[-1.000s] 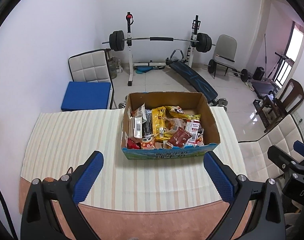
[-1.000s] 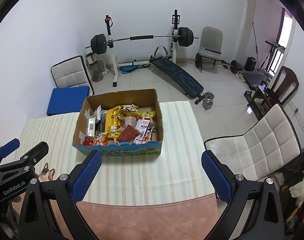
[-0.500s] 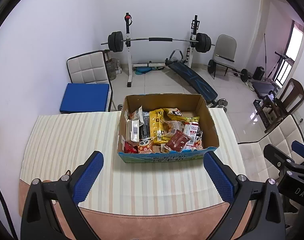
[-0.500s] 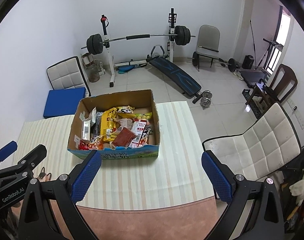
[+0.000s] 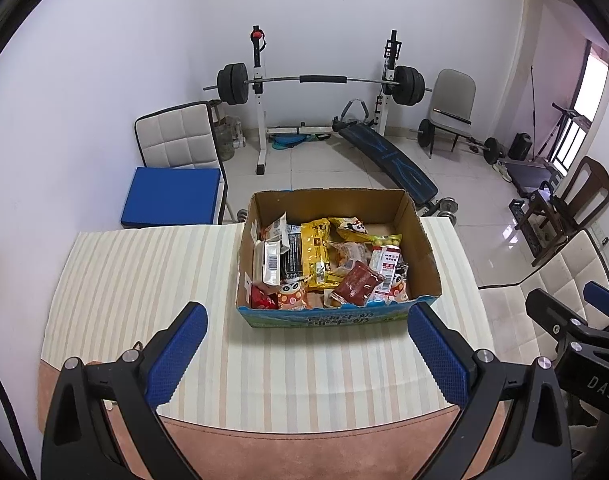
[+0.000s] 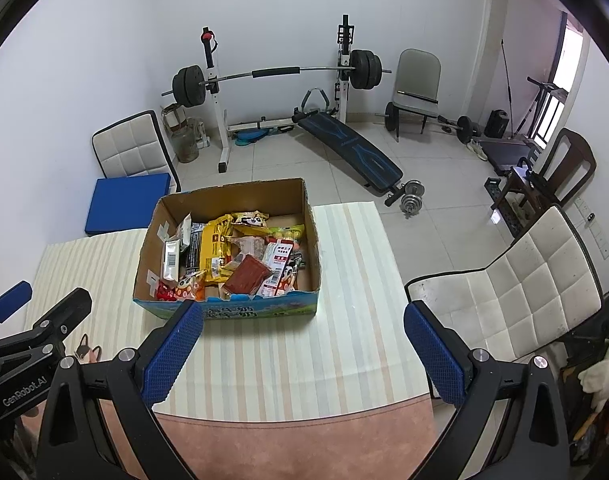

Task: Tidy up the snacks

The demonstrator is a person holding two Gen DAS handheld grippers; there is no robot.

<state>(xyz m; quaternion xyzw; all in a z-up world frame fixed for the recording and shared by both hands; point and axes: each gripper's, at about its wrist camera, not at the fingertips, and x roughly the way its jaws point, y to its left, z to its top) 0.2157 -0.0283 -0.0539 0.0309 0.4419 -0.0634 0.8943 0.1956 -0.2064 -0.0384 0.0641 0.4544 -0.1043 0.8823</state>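
Note:
An open cardboard box [image 5: 420, 240] [image 6: 310, 232] stands on the striped tablecloth, full of several snack packets: a yellow bag [image 5: 314, 252] [image 6: 214, 250], a dark red packet [image 5: 358, 286] [image 6: 248, 280], a silver barcode pack [image 5: 270, 262] [image 6: 170, 260]. My left gripper [image 5: 306, 354] hovers high above the table's near side, open and empty, the box ahead between its blue pads. My right gripper [image 6: 302, 352] is open too, empty, with the box ahead to the left. Each gripper shows at the other view's edge.
The table [image 5: 284, 452] has a bare pink-brown front edge. A white padded chair [image 6: 516, 300] stands right of it, a chair with a blue cushion [image 5: 172, 196] behind on the left. A barbell rack [image 5: 320, 80], a slanted bench and dumbbells stand on the tiled floor beyond.
Both views have drawn back and up a little, so the box sits slightly lower and smaller in frame. Both grippers remain open; nothing in the box has moved.

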